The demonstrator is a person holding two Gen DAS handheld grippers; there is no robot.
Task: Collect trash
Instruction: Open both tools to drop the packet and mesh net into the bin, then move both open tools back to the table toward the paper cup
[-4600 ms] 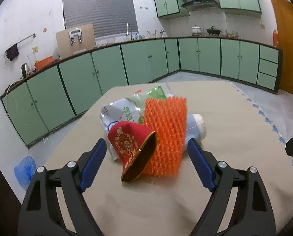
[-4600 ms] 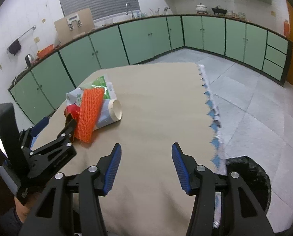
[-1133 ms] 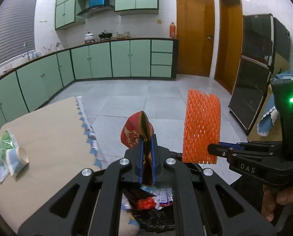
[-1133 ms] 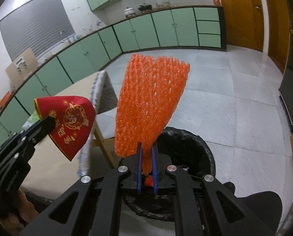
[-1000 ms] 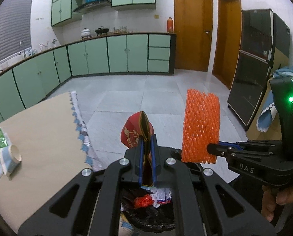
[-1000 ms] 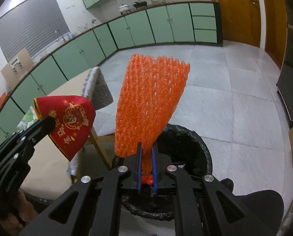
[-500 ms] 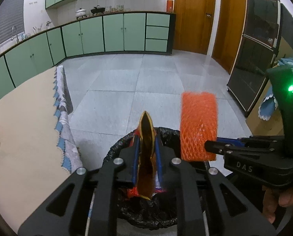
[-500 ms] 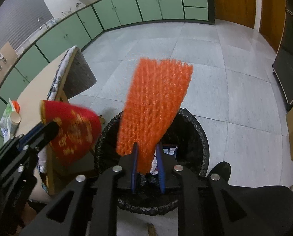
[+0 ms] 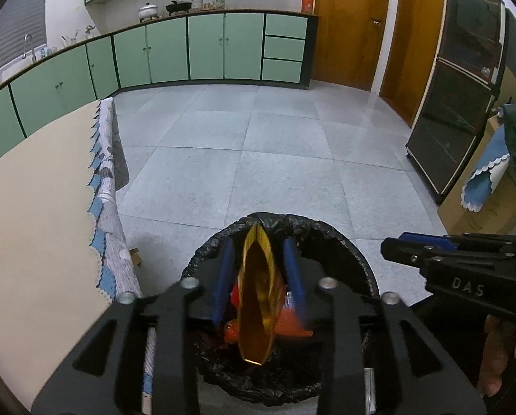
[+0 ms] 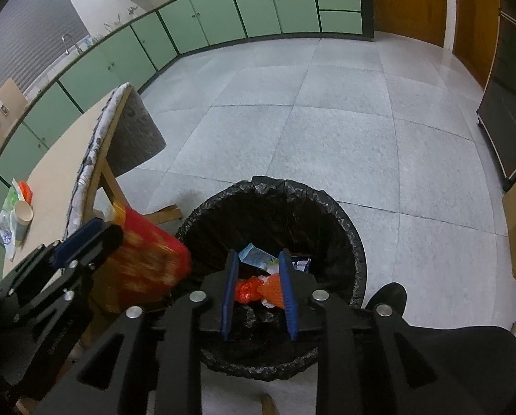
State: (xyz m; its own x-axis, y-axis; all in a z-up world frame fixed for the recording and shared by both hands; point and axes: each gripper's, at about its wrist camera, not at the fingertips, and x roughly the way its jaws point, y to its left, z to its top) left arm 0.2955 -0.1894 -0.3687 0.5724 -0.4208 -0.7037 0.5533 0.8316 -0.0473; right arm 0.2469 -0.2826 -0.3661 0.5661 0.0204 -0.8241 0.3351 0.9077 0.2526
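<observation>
the red and gold packet (image 9: 258, 290) sits between the blue pads of your left gripper (image 9: 259, 276), directly over the bin (image 9: 344, 242). its jaws are opening, partly spread, and the pads stand clear of the packet on both sides, so nothing is gripped; the packet's gold inside faces the camera, and from the right wrist view it shows as a blurred red shape (image 10: 143, 269) at the bin's left rim. your right gripper (image 10: 258, 283) is also opening, its jaws a narrow gap apart with nothing between them; the orange net (image 10: 271, 288) lies below them among the trash in the black-lined bin (image 10: 327, 207), next to a pale blue wrapper (image 10: 254, 254). on the body of your right gripper, seen from the left wrist, you can read "das" (image 9: 469, 282). to the left, a paper cup (image 10: 24, 212) and a green and white bag (image 10: 10, 204) lie together on the table (image 10: 57, 173); the bag's print is too small to read. beyond lie the tiled floor (image 10: 327, 103) and green cabinets (image 10: 223, 10).
</observation>
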